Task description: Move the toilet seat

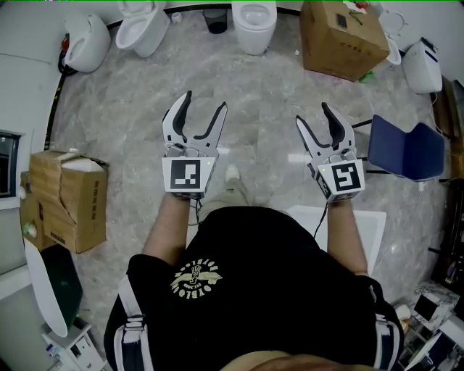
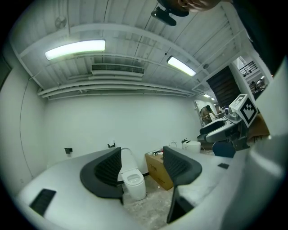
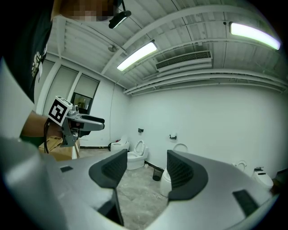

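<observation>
1. Toilet seat (image 2: 133, 179) lies on a white toilet (image 1: 254, 24) standing at the far wall with its lid raised, well apart from both grippers.
2. Held out over the grey stone floor (image 1: 123, 116), the left gripper (image 1: 206, 100) has its jaws spread wide with nothing gripped; in its own view that distant toilet shows in the gap between them.
3. Beside it, the right gripper (image 1: 312, 113) has its jaws equally wide and empty.
4. To the toilet's right stands a cardboard box (image 1: 341, 36); to its left a black bin (image 1: 215, 20), then a second toilet (image 1: 143, 27).
</observation>
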Motion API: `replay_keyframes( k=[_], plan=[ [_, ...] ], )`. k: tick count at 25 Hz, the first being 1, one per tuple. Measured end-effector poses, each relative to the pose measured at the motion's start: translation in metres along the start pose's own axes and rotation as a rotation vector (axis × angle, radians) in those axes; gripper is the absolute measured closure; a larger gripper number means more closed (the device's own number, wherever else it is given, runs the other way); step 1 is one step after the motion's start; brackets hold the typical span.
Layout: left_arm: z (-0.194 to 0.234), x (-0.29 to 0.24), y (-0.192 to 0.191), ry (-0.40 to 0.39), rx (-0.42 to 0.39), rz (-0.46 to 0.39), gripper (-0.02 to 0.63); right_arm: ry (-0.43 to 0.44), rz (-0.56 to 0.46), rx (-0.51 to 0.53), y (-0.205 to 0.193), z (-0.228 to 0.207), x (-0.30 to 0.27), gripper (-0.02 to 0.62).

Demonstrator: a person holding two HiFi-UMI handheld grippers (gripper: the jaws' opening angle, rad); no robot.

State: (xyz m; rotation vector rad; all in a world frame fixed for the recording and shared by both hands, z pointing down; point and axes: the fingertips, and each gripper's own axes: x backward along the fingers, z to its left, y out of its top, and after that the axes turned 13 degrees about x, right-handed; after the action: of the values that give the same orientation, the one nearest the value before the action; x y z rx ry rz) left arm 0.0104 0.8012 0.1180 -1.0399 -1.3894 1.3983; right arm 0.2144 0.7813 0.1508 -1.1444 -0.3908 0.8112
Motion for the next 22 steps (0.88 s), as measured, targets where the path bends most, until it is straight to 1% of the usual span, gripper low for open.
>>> replay_keyframes(
  k=[3, 10, 17, 22],
  plan=[
    [0.016, -0.016, 0.001, -0.005, 0.003, -0.003, 0.333, 0.0, 0.014, -0.002, 0.0, -0.005, -0.022, 0.331],
    [0.049, -0.051, -0.01, -0.007, 0.002, 0.023, 0.333, 0.016, 0.03, -0.008, -0.004, -0.013, -0.074, 0.33],
    [0.081, -0.082, -0.025, -0.004, 0.0, 0.058, 0.333, 0.05, 0.053, -0.015, -0.013, -0.015, -0.125, 0.331],
    [0.106, -0.102, -0.031, -0.008, 0.009, 0.08, 0.333, 0.063, 0.06, -0.02, -0.009, -0.019, -0.157, 0.331]
  ],
)
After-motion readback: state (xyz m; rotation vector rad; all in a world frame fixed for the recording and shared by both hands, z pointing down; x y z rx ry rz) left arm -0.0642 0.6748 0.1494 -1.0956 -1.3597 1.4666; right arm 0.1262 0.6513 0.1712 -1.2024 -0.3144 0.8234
